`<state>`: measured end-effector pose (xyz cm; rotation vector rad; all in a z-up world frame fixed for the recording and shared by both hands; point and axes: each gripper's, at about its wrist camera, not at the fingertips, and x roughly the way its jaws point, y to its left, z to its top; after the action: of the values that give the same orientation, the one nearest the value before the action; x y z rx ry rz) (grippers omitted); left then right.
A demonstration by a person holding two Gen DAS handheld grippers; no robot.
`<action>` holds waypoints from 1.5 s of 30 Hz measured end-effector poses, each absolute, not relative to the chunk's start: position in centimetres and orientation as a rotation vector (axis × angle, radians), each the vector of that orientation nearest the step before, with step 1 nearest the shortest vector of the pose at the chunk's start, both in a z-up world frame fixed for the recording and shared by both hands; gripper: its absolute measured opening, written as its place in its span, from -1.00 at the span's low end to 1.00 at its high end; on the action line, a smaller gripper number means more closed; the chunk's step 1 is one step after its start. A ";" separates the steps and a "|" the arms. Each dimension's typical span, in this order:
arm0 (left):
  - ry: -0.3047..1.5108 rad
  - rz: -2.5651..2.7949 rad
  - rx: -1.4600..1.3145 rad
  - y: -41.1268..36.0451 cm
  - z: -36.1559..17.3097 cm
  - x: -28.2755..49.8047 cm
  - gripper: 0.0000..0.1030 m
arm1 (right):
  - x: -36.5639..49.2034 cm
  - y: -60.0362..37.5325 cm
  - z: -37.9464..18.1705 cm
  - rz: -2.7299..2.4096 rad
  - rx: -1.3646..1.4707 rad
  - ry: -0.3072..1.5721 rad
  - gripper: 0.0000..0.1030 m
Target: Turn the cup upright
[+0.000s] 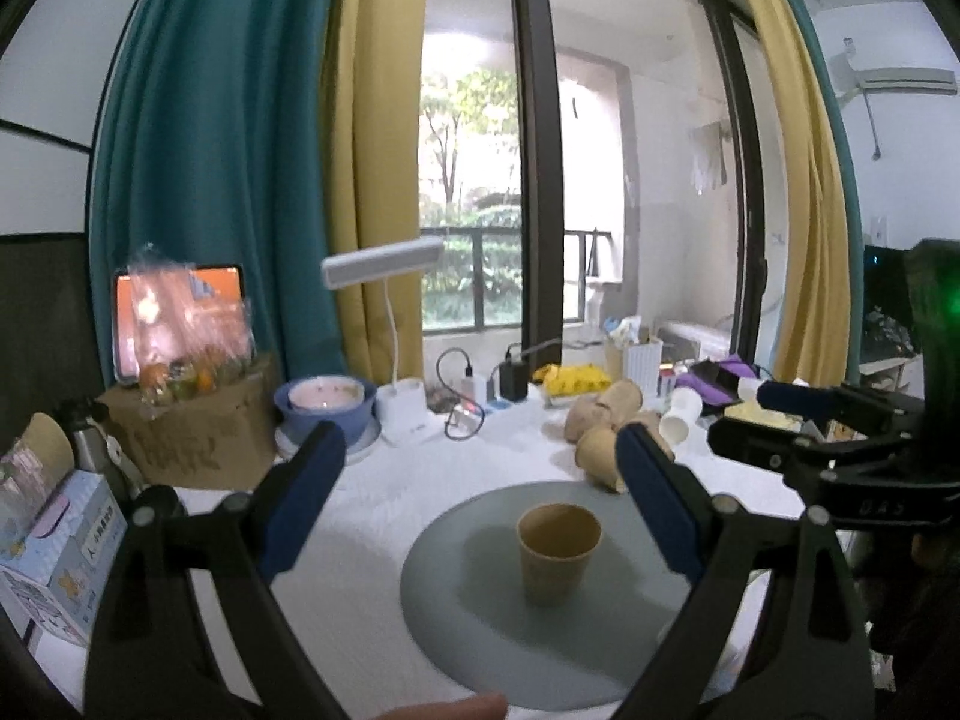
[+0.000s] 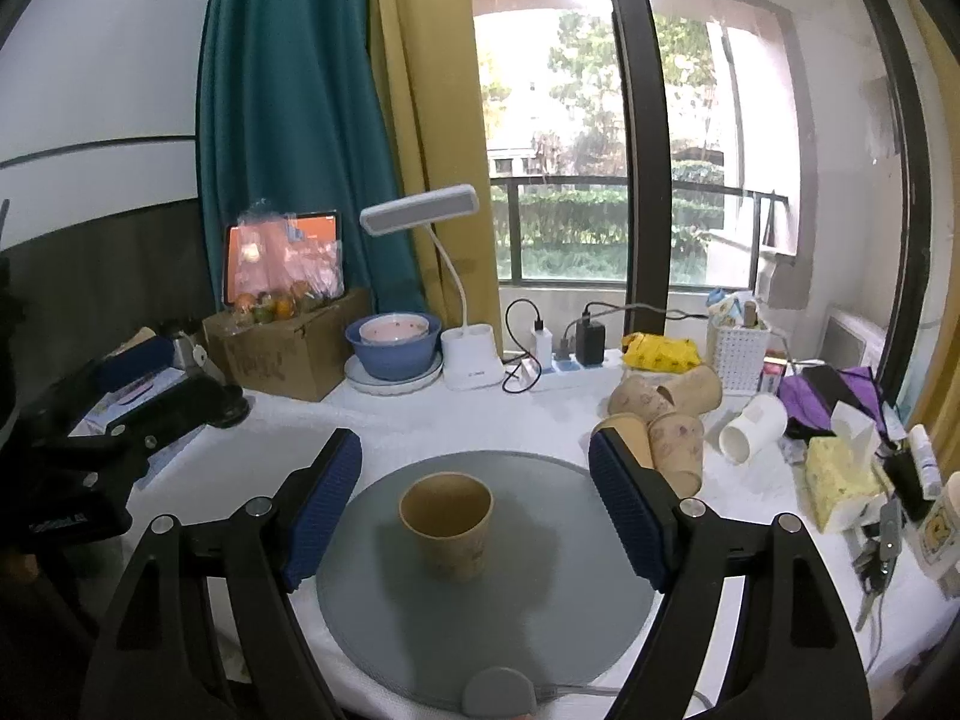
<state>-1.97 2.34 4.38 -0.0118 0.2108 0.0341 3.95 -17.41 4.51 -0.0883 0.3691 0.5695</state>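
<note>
A brown paper cup (image 1: 558, 552) stands upright, mouth up, on a round grey mat (image 1: 462, 594). It also shows in the right wrist view (image 2: 447, 525) near the middle of the mat (image 2: 540, 606). My left gripper (image 1: 480, 468) is open and empty, above and behind the cup. My right gripper (image 2: 477, 468) is open and empty, with the cup between and below its blue pads, untouched. The right gripper's body shows at the right edge of the left wrist view (image 1: 840, 444).
A pile of brown paper cups (image 2: 660, 414) and a white cup (image 2: 753, 426) lie right of the mat. A blue bowl (image 2: 393, 345), cardboard box (image 2: 282, 342), desk lamp (image 2: 471, 354) and power strip (image 2: 570, 366) line the back. A tissue pack (image 2: 840, 480) lies right.
</note>
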 end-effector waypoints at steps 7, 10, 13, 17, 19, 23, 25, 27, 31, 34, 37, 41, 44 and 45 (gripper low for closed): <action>0.220 -0.003 -0.030 2.2 4.4 -2.5 0.80 | 3.7 -17.5 4.9 0.571 -0.088 0.356 0.57; 0.221 -0.011 -0.044 2.2 4.5 -2.7 0.80 | 3.5 -17.5 4.9 0.574 -0.090 0.355 0.57; 0.218 -0.014 -0.054 2.4 4.6 -2.7 0.80 | 3.5 -17.3 4.9 0.578 -0.095 0.358 0.57; 0.218 -0.015 -0.052 2.3 4.6 -2.7 0.80 | 3.5 -17.2 4.9 0.580 -0.097 0.358 0.57; 0.217 -0.015 -0.052 2.3 4.6 -2.6 0.80 | 3.5 -17.1 4.9 0.580 -0.098 0.357 0.57; 0.224 -0.018 -0.051 2.3 4.6 -2.6 0.80 | 3.5 -17.1 4.9 0.580 -0.095 0.360 0.57; 0.224 -0.018 -0.051 2.2 4.6 -2.6 0.80 | 3.5 -17.1 4.9 0.579 -0.096 0.360 0.57; 0.223 -0.021 -0.050 2.1 4.6 -2.7 0.80 | 3.5 -17.1 4.8 0.580 -0.097 0.359 0.57; 0.223 -0.024 -0.050 1.9 4.5 -2.8 0.80 | 3.5 -17.1 4.8 0.580 -0.096 0.361 0.57; 0.222 -0.023 -0.050 1.9 4.5 -2.8 0.80 | 3.5 -17.1 4.8 0.582 -0.097 0.360 0.57; 0.223 -0.022 -0.050 1.9 4.5 -2.8 0.80 | 3.5 -17.1 4.8 0.582 -0.098 0.361 0.57; 0.222 -0.022 -0.050 1.9 4.5 -2.8 0.80 | 3.5 -17.1 4.8 0.582 -0.098 0.361 0.57; 0.222 -0.022 -0.050 1.9 4.5 -2.8 0.80 | 3.5 -17.1 4.8 0.583 -0.097 0.361 0.57; 0.223 -0.023 -0.050 1.9 4.5 -2.8 0.80 | 3.5 -17.1 4.8 0.582 -0.098 0.361 0.57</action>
<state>-2.78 1.93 4.52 -0.0500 0.2232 -0.0232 3.54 -17.06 4.80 -0.0976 0.3610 0.5819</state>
